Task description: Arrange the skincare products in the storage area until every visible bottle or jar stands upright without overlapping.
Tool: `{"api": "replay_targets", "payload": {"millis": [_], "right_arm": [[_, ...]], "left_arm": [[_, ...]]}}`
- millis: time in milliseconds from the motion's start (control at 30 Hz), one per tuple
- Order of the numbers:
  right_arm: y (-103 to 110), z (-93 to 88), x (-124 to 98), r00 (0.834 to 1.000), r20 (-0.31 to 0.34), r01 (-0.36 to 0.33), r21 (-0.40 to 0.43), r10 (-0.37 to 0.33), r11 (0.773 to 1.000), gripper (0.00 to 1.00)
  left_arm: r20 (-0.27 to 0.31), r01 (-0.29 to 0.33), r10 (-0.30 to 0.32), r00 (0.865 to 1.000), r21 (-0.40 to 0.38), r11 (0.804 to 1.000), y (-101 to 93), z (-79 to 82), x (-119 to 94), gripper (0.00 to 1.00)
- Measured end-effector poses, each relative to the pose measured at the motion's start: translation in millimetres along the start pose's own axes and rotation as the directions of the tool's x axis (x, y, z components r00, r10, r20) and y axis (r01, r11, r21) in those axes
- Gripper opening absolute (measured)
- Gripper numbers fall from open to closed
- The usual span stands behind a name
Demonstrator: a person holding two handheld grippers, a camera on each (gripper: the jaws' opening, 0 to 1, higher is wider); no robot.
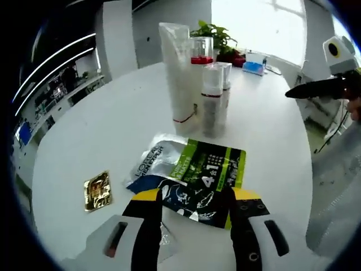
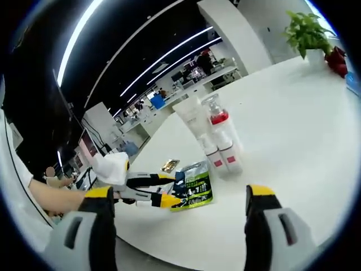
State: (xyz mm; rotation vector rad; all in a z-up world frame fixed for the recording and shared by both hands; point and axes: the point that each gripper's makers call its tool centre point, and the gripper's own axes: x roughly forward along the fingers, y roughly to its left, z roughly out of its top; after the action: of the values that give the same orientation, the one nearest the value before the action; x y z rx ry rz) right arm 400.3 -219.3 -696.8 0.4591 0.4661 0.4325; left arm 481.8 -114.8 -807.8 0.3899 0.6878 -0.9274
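A round white tabletop (image 1: 101,130) is seen in both views. Near its middle a cluster of skincare products is standing upright: a tall white tube (image 1: 177,73) with a red band near its base, a clear bottle with a red collar (image 1: 202,53) behind it, and two slim clear bottles with white caps (image 1: 212,101), set touching or just beside one another. In the right gripper view the same cluster (image 2: 217,141) is seen, the two slim bottles carrying red labels.

Toward the near edge of the tabletop, flat sachets (image 1: 197,175) are lying partly overlapped: a silver one lettered L'OREAL, a green one and a dark blue one. A small gold foil packet (image 1: 97,191) lies apart from them, closer to the left edge.

The left gripper (image 1: 194,212) is recorded with its yellow-tipped jaws spread, one either side of the dark blue sachet's near edge; whether the sachet is touched cannot be told. In the right gripper view the left gripper (image 2: 169,189) is seen at the sachets (image 2: 194,189), jaws parted. The right gripper (image 2: 177,217) is held above the tabletop with jaws wide apart, nothing between them.

A potted plant (image 1: 217,36) stands at the far edge.
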Motion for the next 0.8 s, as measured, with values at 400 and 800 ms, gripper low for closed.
{"api": "replay_targets", "payload": {"millis": [400, 800], "right_arm": [[-1.9, -0.6, -0.5, 1.0, 0.007, 0.01, 0.013, -0.01, 1.0, 0.97], [-2.3, -0.6, -0.4, 1.0, 0.009, 0.012, 0.014, -0.012, 1.0, 0.98]], "left_arm": [[-0.033, 0.073, -0.072, 0.997, 0.023, 0.997, 8.4, -7.7, 12.1, 0.54], [-0.038, 0.17, -0.166, 0.985, 0.123, 0.978, 6.6, -9.3, 7.6, 0.53]]}}
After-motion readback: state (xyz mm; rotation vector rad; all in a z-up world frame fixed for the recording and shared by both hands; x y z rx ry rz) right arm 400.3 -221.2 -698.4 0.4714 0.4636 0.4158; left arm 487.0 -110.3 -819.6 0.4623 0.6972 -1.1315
